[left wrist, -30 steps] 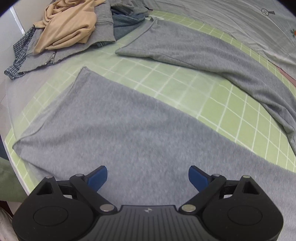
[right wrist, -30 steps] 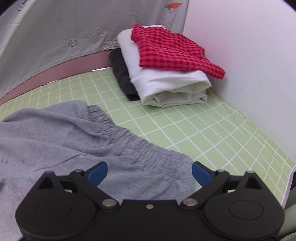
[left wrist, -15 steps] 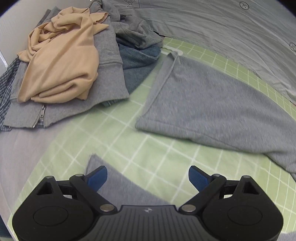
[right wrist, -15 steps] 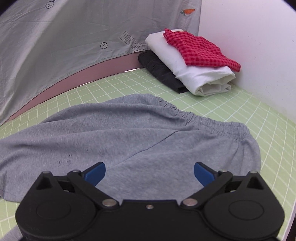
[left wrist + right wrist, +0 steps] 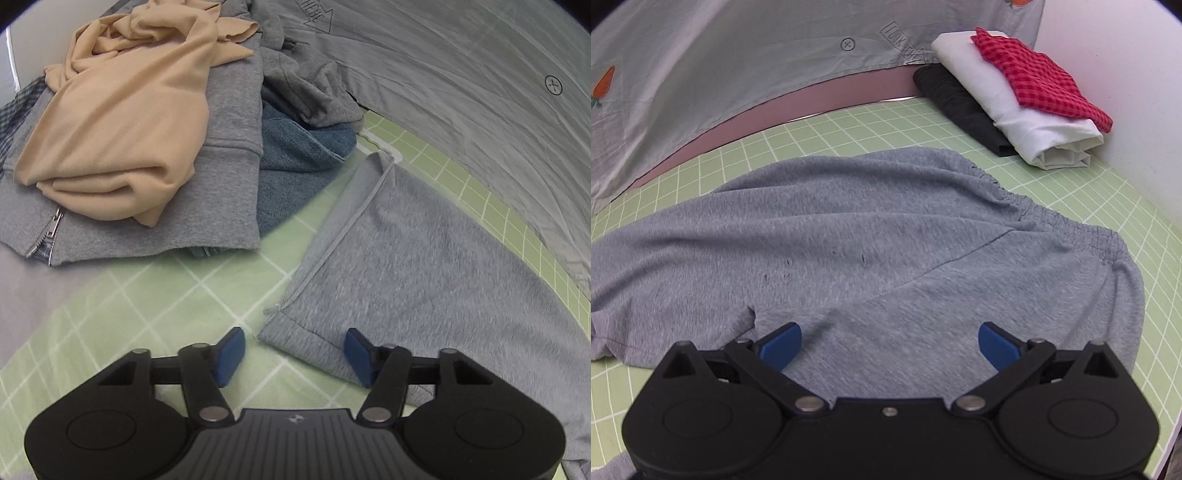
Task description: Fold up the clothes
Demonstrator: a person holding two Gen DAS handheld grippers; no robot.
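Observation:
Grey sweatpants lie spread on the green grid mat. In the left wrist view one leg point(image 5: 424, 258) runs away to the right, and its hem corner point(image 5: 284, 328) lies between the blue pads of my left gripper point(image 5: 295, 356), which is open. In the right wrist view the seat and elastic waistband point(image 5: 1067, 225) of the sweatpants point(image 5: 868, 240) lie flat. My right gripper point(image 5: 888, 341) is open just over the fabric near the crotch and holds nothing.
An unfolded pile lies at the far left: a beige top point(image 5: 122, 110), a grey zip hoodie point(image 5: 229, 206) and blue denim point(image 5: 299, 162). A folded stack of red check point(image 5: 1038, 77), white point(image 5: 1034, 125) and black point(image 5: 960, 103) clothes stands by the wall. A grey sheet point(image 5: 720, 66) hangs behind the mat.
My left gripper has moved across from the near leg to the far leg's hem corner, and its jaws have narrowed. My right gripper has drawn back from the waistband towards the crotch.

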